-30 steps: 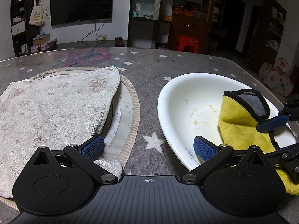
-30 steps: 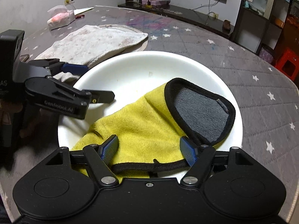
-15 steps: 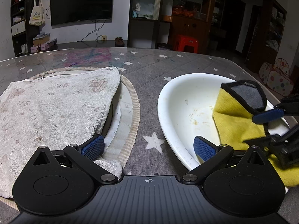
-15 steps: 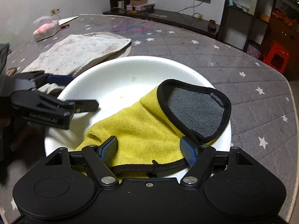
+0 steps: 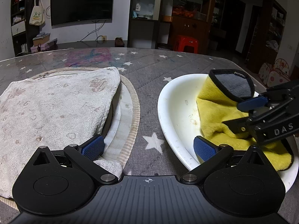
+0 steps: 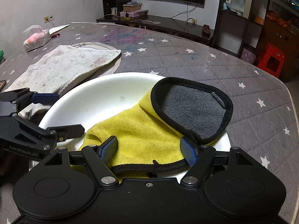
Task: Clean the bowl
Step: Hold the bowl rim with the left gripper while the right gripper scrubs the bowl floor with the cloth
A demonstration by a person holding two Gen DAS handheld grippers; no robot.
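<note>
A white bowl (image 5: 175, 100) with brownish stains inside sits on the grey star-patterned table; it also shows in the right wrist view (image 6: 104, 97). A yellow cloth with a grey, black-edged flap (image 6: 142, 128) lies in the bowl, and also shows in the left wrist view (image 5: 214, 108). My right gripper (image 6: 147, 151) is partly open, its fingers straddling the cloth's near edge and pushing on it. My left gripper (image 5: 149, 147) is open wide. Its right finger (image 5: 203, 149) is inside the bowl's near rim and its left finger (image 5: 93, 147) is over a towel.
A worn white towel (image 5: 52, 108) lies on a round mat (image 5: 130, 100) left of the bowl. A tissue pack (image 6: 36, 39) and papers sit at the table's far left. The table edge (image 6: 291, 100) runs close on the right.
My right gripper has pushed the yellow cloth further across the bowl, covering more of the stained bottom. My left gripper and the bowl have stayed still.
</note>
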